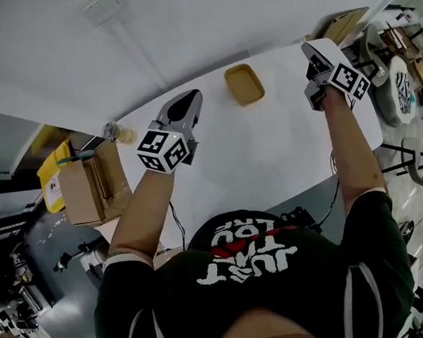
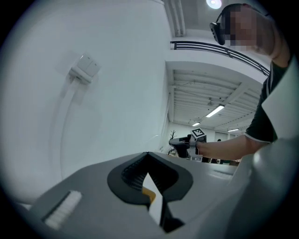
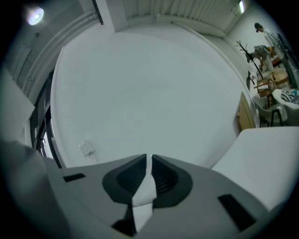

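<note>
REMOTE SESSION: I am holding both tools above the white table (image 1: 268, 153), working the rig from a distance. The left gripper (image 1: 193, 96) is hovering over the table's left half, its jaws pressed together at the tips and gripping nothing. Through the opening behind the tips I am seeing only a strip of tabletop and a sliver of yellow. The right gripper (image 1: 313, 67) is hanging near the table's far right corner, its jaws drawn to a hairline slit, likewise empty, and tilting up toward the blank wall (image 1: 187, 29).

The shallow yellow tray (image 1: 244, 83) is lying near the table's far edge, between the two tools. It is ahead and to the right of the left gripper, to the left of the right one, near each and touching neither.

Doing this well, I judge, is a matter of steadying both wrists, holding the tools off the tabletop, and parting the jaws before bringing either to the tray's rim.
</note>
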Motion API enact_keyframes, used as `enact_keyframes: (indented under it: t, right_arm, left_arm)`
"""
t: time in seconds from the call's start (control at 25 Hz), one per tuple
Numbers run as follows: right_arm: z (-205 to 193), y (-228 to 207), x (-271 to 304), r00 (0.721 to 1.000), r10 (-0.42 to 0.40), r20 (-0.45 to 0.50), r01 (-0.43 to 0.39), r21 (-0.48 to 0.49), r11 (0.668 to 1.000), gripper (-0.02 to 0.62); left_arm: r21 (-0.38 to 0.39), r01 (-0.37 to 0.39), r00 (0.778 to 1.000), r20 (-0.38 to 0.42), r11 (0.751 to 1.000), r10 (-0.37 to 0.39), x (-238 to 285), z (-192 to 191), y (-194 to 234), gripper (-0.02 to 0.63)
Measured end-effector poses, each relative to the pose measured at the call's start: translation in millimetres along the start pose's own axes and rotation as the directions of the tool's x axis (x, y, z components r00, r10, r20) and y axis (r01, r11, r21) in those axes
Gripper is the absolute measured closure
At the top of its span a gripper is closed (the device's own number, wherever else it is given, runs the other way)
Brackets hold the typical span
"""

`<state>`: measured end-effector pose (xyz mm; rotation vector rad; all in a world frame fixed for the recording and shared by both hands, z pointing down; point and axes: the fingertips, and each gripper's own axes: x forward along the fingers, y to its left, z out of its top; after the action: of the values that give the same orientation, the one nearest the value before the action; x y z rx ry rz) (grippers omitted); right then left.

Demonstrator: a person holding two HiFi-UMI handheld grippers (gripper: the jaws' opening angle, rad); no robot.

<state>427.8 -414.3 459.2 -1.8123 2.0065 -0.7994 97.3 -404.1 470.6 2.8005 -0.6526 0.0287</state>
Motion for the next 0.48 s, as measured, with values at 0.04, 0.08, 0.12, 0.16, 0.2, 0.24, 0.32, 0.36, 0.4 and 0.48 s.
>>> enact_keyframes:
  t: [0.04, 0.08, 0.12, 0.16, 0.2, 0.24, 0.32, 0.36, 0.4, 0.48]
  right_arm:
    - [12, 9, -4, 1.000, 0.004, 0.018, -0.004, -0.019, 1.000, 0.555]
    - [25, 18, -9, 0.999, 0.009, 0.036, -0.008, -0.036, 0.999, 0.555]
    - [37, 28, -13, 0.998, 0.013, 0.053, -0.011, -0.052, 0.999, 0.555]
    - [50, 38, -16, 0.997, 0.018, 0.071, -0.013, -0.066, 0.998, 0.555]
    - [62, 48, -20, 0.996, 0.022, 0.090, -0.015, -0.082, 0.997, 0.555]
    - [75, 57, -24, 0.994, 0.027, 0.107, -0.016, -0.100, 0.995, 0.555]
    - [100, 78, -32, 0.989, 0.037, 0.140, -0.016, -0.145, 0.989, 0.555]
    - [112, 88, -36, 0.987, 0.041, 0.156, -0.014, -0.169, 0.985, 0.555]
    - [125, 98, -41, 0.984, 0.044, 0.173, -0.010, -0.195, 0.981, 0.555]
    - [148, 118, -51, 0.977, 0.051, 0.208, 0.002, -0.244, 0.970, 0.555]
  left_arm:
    - [0.016, -0.002, 1.000, 0.012, 1.000, 0.002, -1, 12, -3, 0.600]
    - [0.031, -0.003, 1.000, 0.024, 1.000, 0.002, -3, 24, -5, 0.600]
    - [0.043, -0.002, 0.999, 0.035, 0.999, 0.001, -4, 37, -7, 0.600]
    - [0.054, -0.001, 0.999, 0.046, 0.999, -0.002, -5, 49, -9, 0.600]
    - [0.064, 0.001, 0.998, 0.057, 0.998, -0.004, -6, 62, -11, 0.600]
    - [0.075, 0.002, 0.998, 0.067, 0.997, -0.007, -7, 74, -13, 0.600]
    - [0.093, 0.006, 0.996, 0.091, 0.996, -0.014, -8, 99, -16, 0.600]
    - [0.098, 0.007, 0.995, 0.103, 0.995, -0.018, -9, 111, -18, 0.600]
    - [0.105, 0.008, 0.993, 0.114, 0.994, -0.020, -9, 123, -19, 0.600]
    - [0.123, 0.006, 0.991, 0.132, 0.992, -0.022, -11, 147, -22, 0.600]
